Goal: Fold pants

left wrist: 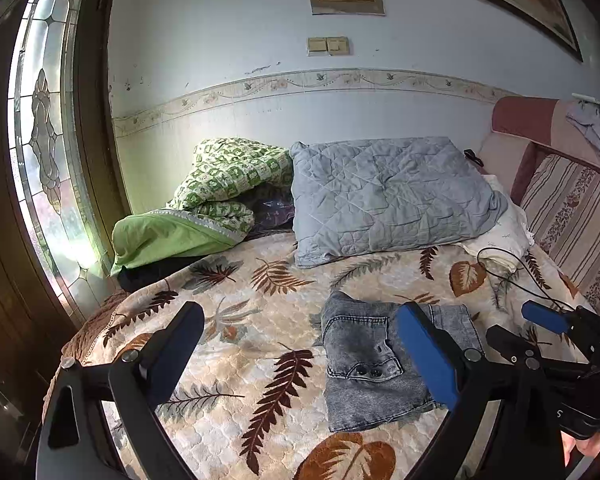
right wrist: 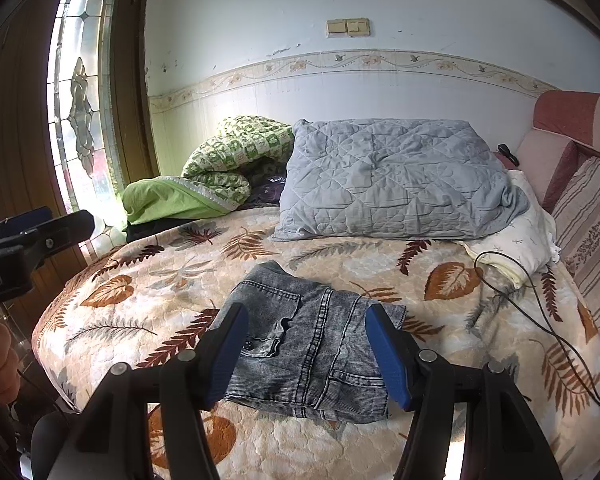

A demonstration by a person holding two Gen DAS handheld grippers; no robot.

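- Left gripper (left wrist: 300, 344): jaws spread wide with nothing between them, above the leaf-patterned bedspread (left wrist: 236, 320).
- Pants (right wrist: 308, 344): grey denim, folded into a compact bundle, lying flat on the bedspread near its front edge.
- Right gripper (right wrist: 306, 356): jaws apart, hovering over the pants, holding nothing.
- Black cable (right wrist: 540, 312): right of the pants.

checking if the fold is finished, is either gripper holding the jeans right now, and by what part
Nothing is held. The left gripper and right gripper both stand open above the bed, and the folded jeans lie free on the bedspread.
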